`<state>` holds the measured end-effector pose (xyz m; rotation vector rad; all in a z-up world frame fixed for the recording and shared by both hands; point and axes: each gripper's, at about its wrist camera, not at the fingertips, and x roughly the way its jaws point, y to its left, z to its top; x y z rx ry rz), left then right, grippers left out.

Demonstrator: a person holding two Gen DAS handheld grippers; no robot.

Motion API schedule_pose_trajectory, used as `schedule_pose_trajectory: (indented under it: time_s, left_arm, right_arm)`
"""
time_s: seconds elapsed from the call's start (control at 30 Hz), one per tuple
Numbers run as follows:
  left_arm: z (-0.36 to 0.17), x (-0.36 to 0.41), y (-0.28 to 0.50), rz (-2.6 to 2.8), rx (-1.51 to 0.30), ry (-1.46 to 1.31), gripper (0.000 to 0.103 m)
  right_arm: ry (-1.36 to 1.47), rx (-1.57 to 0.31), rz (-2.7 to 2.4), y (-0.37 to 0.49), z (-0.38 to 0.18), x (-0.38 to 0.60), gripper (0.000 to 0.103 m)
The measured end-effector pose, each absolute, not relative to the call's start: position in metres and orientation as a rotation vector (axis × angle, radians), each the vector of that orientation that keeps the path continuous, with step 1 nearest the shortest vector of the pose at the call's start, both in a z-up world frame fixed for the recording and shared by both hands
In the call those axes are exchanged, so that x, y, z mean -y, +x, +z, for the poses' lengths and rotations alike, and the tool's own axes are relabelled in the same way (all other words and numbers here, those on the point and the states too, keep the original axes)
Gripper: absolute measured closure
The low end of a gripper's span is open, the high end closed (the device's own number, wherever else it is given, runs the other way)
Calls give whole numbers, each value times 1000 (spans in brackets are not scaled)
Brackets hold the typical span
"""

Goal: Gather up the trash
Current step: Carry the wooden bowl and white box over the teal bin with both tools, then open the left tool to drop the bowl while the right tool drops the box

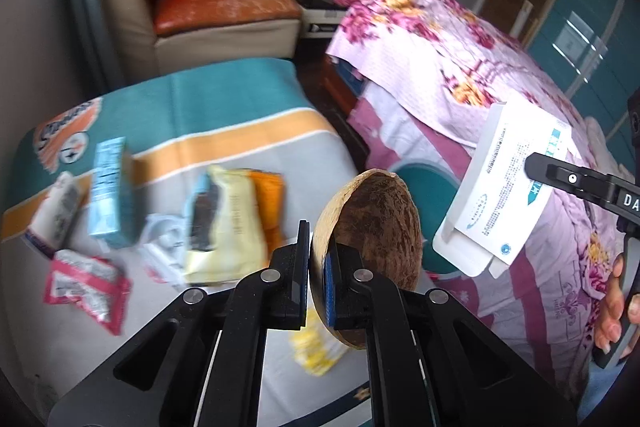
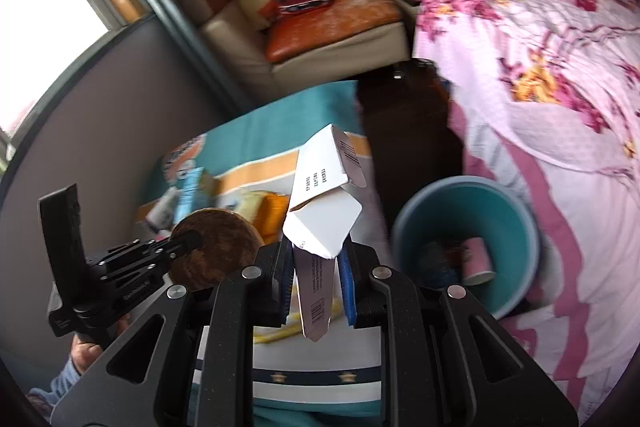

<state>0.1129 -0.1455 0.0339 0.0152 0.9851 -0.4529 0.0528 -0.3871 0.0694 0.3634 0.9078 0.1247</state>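
Left gripper (image 1: 316, 259) tilted down, clamping coconut shell (image 1: 372, 227).

Left gripper (image 1: 318, 267) grips a coconut shell (image 1: 372, 227) over the blanket (image 1: 224, 107); wrappers (image 1: 224, 223) and a carton (image 1: 110, 187) lie on the blanket to its left. Right gripper (image 2: 316, 259) holds a flattened box (image 2: 320, 195), to the shell's right. Bucket (image 2: 516, 211) stands between blanket and bed (image 2: 540, 47), with a cup (image 2: 478, 259) inside. Armchair (image 1: 224, 11) stands behind.

bucket (image 2: 516, 211) mouth open, bedspread (image 2: 560, 75) alongside
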Motion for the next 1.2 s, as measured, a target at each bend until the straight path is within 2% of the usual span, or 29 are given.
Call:
schedule_pose_trajectory:
  time_s: [0.47,0.87,0.97,1.13,1.2]
  left_arm:
    - [-41,300,136,-553,-1109,203,96]
    - [-95,357,165,-565,-1207,270,94]
    - [-95,365,174,-581,-1206,252,91]
    - [-93,362,178,-570,-1209,220,77]
    - [-94,358,179,-560,-1212,208,67]
  right_arm:
    - [477,-943,-24,51,0,494,84]
    - [531,-1004,-74,61,-38,533,84]
    - [537,-1015,-81,62,-42,537,84]
    - [531,-1045,-93,68,-44,540,84]
    - [523,-1059,-91,73,-43,540,84]
